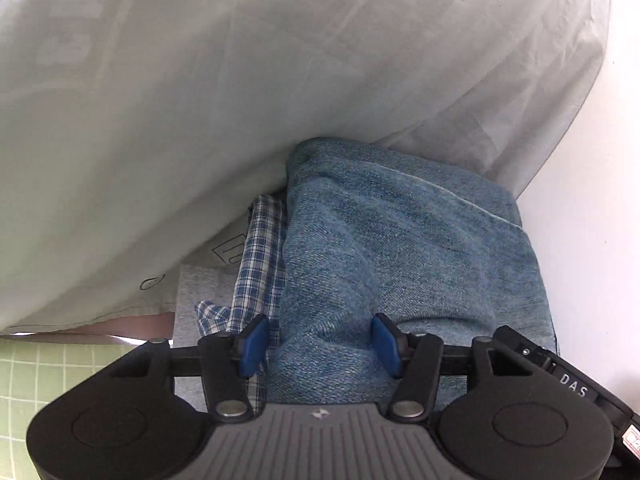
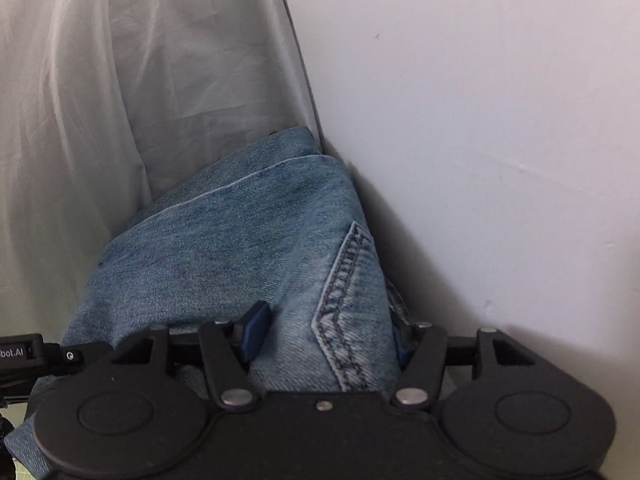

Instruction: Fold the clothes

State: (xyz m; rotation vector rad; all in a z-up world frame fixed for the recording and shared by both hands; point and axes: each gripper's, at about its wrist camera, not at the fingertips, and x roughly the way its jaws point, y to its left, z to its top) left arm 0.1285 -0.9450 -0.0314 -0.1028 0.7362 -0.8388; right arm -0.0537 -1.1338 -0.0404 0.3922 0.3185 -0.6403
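A folded pair of blue jeans [image 1: 400, 240] fills the lower middle of the left wrist view. My left gripper [image 1: 320, 344] is shut on a thick fold of it, with a blue pad pressed into the denim on each side. In the right wrist view the same jeans [image 2: 248, 240] show a stitched pocket corner [image 2: 344, 280]. My right gripper [image 2: 328, 340] is shut on that end; its right pad is mostly buried behind the denim. The two grippers hold the bundle side by side.
A pale hanging sheet [image 1: 200, 100] [image 2: 120, 100] drapes close behind and left of the jeans. A white wall [image 2: 480, 140] stands on the right. A blue plaid garment [image 1: 260, 256] and a grey one [image 1: 200, 292] lie left of the jeans. A green grid mat [image 1: 40, 380] shows at lower left.
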